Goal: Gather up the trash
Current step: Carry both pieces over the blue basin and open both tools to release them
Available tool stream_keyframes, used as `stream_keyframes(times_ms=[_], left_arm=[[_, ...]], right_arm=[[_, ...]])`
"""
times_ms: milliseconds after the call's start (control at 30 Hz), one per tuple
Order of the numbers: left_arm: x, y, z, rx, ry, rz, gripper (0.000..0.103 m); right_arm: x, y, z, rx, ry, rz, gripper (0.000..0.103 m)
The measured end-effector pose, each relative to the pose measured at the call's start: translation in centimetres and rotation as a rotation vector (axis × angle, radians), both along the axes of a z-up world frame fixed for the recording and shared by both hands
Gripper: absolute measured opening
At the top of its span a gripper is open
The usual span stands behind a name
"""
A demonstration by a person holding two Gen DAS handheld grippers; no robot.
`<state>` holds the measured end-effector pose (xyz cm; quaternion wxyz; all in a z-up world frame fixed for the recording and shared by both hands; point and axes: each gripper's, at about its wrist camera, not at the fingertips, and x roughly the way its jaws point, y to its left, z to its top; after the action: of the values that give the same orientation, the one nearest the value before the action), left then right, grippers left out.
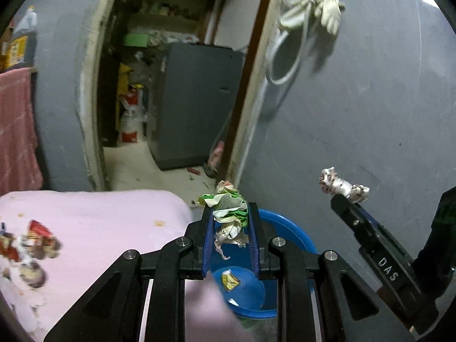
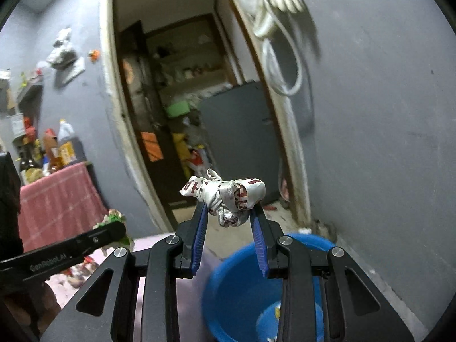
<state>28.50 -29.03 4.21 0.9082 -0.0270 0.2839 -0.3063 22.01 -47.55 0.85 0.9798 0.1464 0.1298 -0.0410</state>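
Blue basin (image 1: 287, 228) sits below both grippers, left (image 1: 231, 222) clamping green-white wrapper (image 1: 229, 208), right (image 2: 229, 208) clamping silver wrapper (image 2: 228, 193).

Pink bed (image 1: 99, 222), wrappers (image 1: 31, 245) on it, blue tub (image 2: 228, 282) on floor (image 2: 287, 216)

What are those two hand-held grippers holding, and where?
Left hand-held gripper pinches a green-and-white crumpled wrapper around its middle; right hand-held gripper pinches a white-and-red crumpled wrapper by its underside.

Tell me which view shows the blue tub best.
The left wrist view: the blue tub lies below the left gripper, with its floor and a yellow scrap inside visible. The right wrist view shows the tub blurred, largely hidden by the right gripper.
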Motion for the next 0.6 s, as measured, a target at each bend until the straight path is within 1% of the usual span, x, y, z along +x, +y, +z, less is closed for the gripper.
stream_keyframes(times_ms=[67, 200, 267, 333, 500, 600], left_arm=[[0.7, -1.3, -0.9, 0.019, 0.034, -0.017, 0.019], [3.1, -3.7, -3.4, 0.066, 0.138, -0.044, 0.019], [4.1, -4.5, -4.3, 0.072, 0.177, -0.049, 0.019], [4.4, -4.7, -5.1, 0.068, 0.193, -0.046, 0.019], [5.0, -4.8, -5.7, 0.072, 0.206, -0.047, 0.02], [5.1, -4.2, -5.9, 0.052, 0.214, -0.041, 0.025]], right_arm=[[0.4, -0.7, -1.0, 0.009, 0.035, -0.013, 0.029], [1.3, -1.5, -2.6, 0.038, 0.118, -0.026, 0.03], [2.0, -1.6, -3.3, 0.044, 0.161, -0.023, 0.031], [2.4, -1.7, -3.8, 0.048, 0.188, -0.018, 0.031], [2.8, -1.8, -4.4, 0.053, 0.218, -0.013, 0.031], [2.9, -1.9, -4.3, 0.06, 0.222, -0.017, 0.032]])
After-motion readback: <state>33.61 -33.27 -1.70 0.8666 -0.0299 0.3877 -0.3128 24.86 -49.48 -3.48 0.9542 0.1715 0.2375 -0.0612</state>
